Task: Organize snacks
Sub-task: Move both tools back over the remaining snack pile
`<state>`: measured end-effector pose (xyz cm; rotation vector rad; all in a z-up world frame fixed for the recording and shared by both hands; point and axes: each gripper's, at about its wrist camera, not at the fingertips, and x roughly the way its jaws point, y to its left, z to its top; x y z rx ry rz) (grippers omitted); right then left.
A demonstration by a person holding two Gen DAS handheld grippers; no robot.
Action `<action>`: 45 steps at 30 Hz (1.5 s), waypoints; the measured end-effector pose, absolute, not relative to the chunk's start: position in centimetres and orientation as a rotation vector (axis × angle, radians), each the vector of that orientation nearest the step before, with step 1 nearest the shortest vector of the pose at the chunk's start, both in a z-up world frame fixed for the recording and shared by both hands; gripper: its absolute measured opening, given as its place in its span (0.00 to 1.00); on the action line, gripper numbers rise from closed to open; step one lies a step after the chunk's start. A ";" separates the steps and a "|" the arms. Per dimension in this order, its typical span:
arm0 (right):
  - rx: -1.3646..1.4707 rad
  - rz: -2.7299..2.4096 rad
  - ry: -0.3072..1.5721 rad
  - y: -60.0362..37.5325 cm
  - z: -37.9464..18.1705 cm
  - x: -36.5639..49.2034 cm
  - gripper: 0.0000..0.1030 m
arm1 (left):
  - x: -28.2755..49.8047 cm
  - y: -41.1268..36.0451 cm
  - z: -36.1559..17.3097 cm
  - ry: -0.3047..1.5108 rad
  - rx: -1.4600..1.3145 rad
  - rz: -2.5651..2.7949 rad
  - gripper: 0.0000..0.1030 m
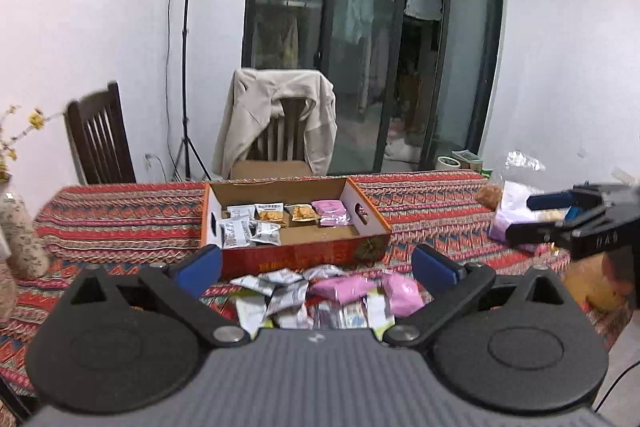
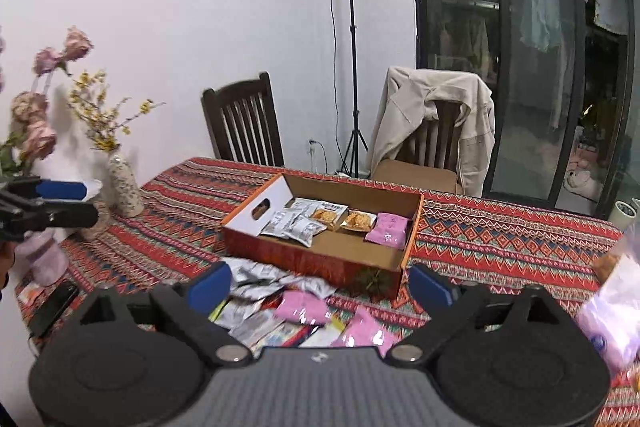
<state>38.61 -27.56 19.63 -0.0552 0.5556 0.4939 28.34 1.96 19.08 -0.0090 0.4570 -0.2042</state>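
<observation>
Cardboard box (image 2: 408, 247) holds one pink pack (image 2: 387, 227), two orange (image 2: 325, 214), several silver. Left gripper (image 1: 316, 261), right gripper (image 2: 320, 285): both wide open, empty.

I find a shallow cardboard tray box (image 2: 280, 195) lying open-topped on the patterned cloth, its outer walls orange-red, its inside plain brown and white, with a cut-out handle hole in each end wall. Inside it, along the far wall, I count a cluster of silver packets (image 2: 294, 225) at one end, two packets with orange snack pictures (image 2: 340, 217) in the middle, and one pink packet (image 2: 387, 230) at the other end. The near half of the box floor is bare. Just before the box's near wall lies a loose heap of packets (image 1: 320, 297), overlapping at all angles: silver ones, pink ones, some white with green.
</observation>
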 end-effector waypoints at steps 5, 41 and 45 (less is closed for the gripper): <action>-0.062 0.489 0.485 -29.0 17.6 32.9 0.96 | 22.4 0.9 15.8 0.414 0.010 -0.186 1.00; -0.001 0.265 0.516 -26.6 2.0 31.4 0.97 | 30.9 3.6 2.3 0.549 -0.081 -0.058 0.91; 0.009 0.285 0.537 -25.8 1.4 34.6 0.87 | 34.8 3.4 2.1 0.563 -0.056 -0.059 0.76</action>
